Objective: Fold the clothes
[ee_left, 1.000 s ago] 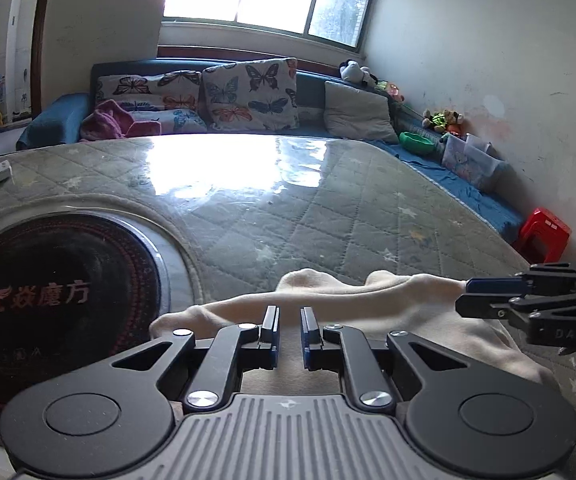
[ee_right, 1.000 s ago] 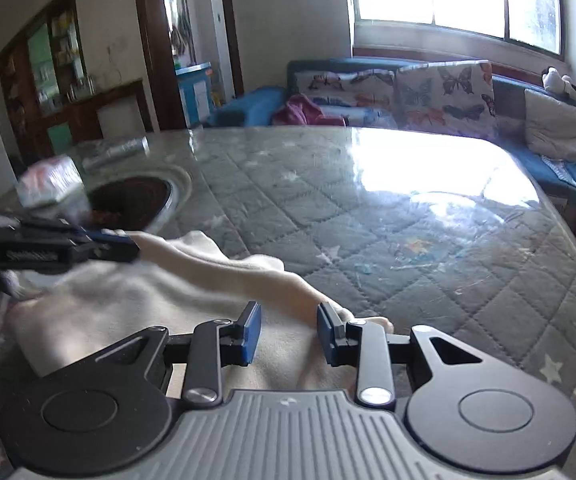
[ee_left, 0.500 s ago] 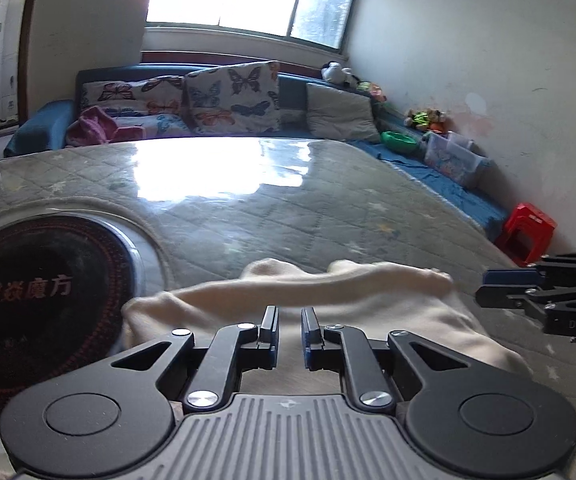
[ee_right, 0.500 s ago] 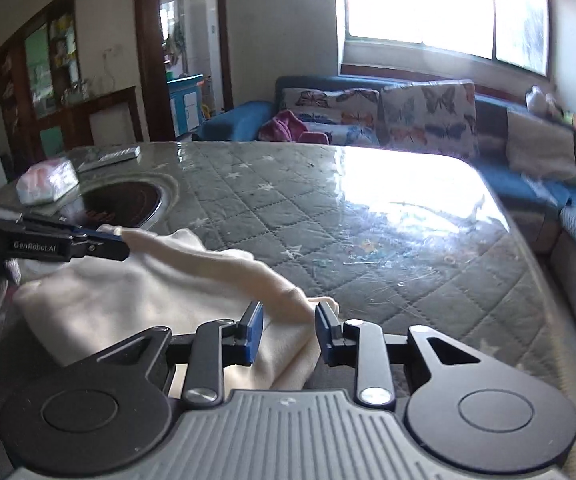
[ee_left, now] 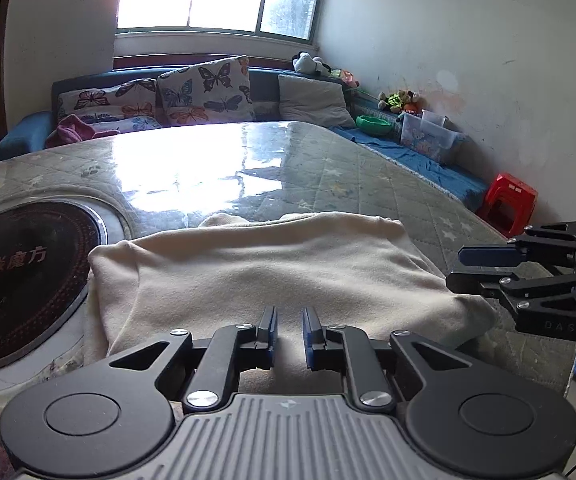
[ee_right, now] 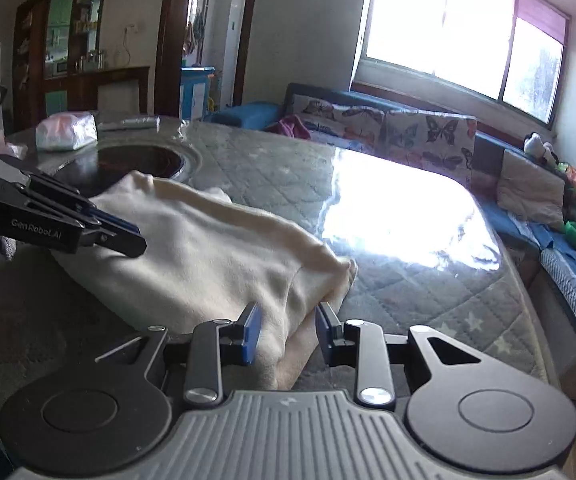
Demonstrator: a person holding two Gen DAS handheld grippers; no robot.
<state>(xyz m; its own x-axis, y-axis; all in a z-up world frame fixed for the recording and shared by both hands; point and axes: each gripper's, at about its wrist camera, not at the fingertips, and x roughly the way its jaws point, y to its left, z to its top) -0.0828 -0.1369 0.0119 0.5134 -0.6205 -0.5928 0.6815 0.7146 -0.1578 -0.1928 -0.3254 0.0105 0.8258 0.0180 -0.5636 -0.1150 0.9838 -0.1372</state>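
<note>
A cream garment (ee_left: 272,268) lies spread across the lower middle of the frame on a glass-topped quilted desk (ee_left: 328,176), beside a round black cooktop (ee_left: 20,280) at left. The left tongs (ee_left: 289,332), nearly closed, pinch its near edge. The right tongs (ee_right: 286,334), a little wider, appear to grip a bunched fold, though the contact is partly hidden.

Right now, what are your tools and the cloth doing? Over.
Left tool and right tool each pinch the cream cloth. Cloth partly folded on the table. Nothing in the way.
</note>
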